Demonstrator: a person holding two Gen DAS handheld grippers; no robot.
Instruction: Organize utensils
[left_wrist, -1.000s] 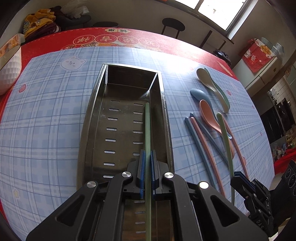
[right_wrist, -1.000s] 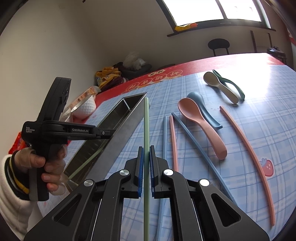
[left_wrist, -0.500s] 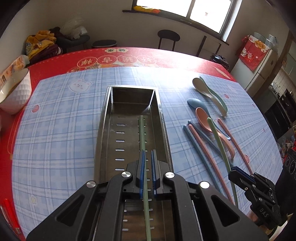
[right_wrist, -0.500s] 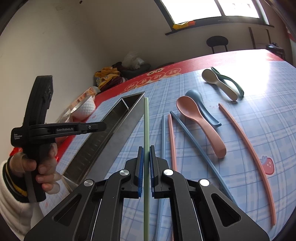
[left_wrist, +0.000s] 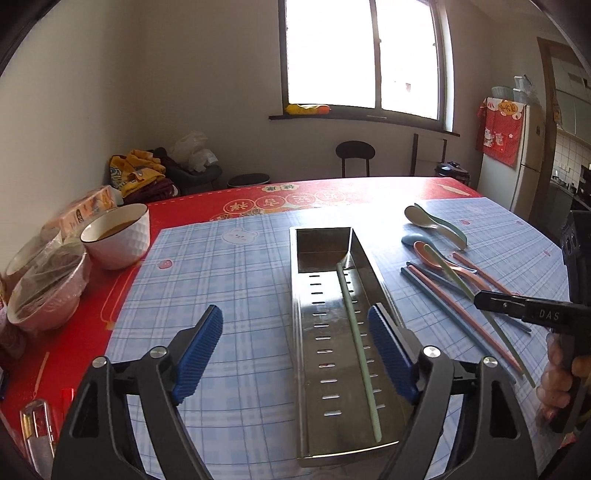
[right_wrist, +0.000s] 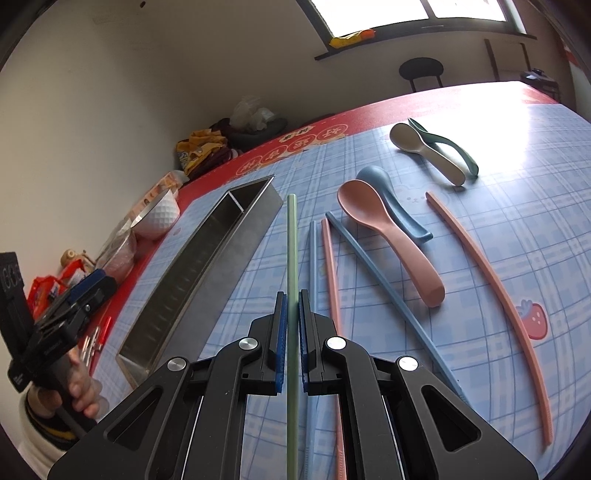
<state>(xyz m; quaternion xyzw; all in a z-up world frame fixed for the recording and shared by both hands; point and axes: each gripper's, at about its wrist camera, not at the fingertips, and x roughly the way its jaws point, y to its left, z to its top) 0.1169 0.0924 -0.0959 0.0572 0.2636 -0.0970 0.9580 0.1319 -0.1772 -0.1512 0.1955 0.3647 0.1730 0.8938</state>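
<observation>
The long steel tray (left_wrist: 306, 332) lies lengthwise ahead of my left gripper (left_wrist: 295, 350). Its jaws are opening wide, and no pad touches anything. One green chopstick (left_wrist: 354, 347) lies loose in the tray, toward its right wall. My right gripper (right_wrist: 291, 306) is shut on a second green chopstick (right_wrist: 291, 251), held just right of the tray (right_wrist: 207, 258). Right of it on the blue checked mat lie two blue chopsticks (right_wrist: 388, 291), two pink chopsticks (right_wrist: 491, 291), a pink spoon (right_wrist: 388, 236), a blue spoon (right_wrist: 373, 177), a beige spoon (right_wrist: 424, 151) and a green spoon (right_wrist: 458, 151).
A white bowl (left_wrist: 114, 236) and plastic-covered bowls (left_wrist: 44, 291) stand on the red cloth left of the mat. Packets and small items (right_wrist: 51, 288) crowd the table's near left corner. A person's hand (left_wrist: 561, 384) holds the right gripper's handle at the far right.
My left gripper has let go of its green chopstick, which now lies in the tray, and has pulled back and tilted up with jaws spread. The right gripper has kept still.
</observation>
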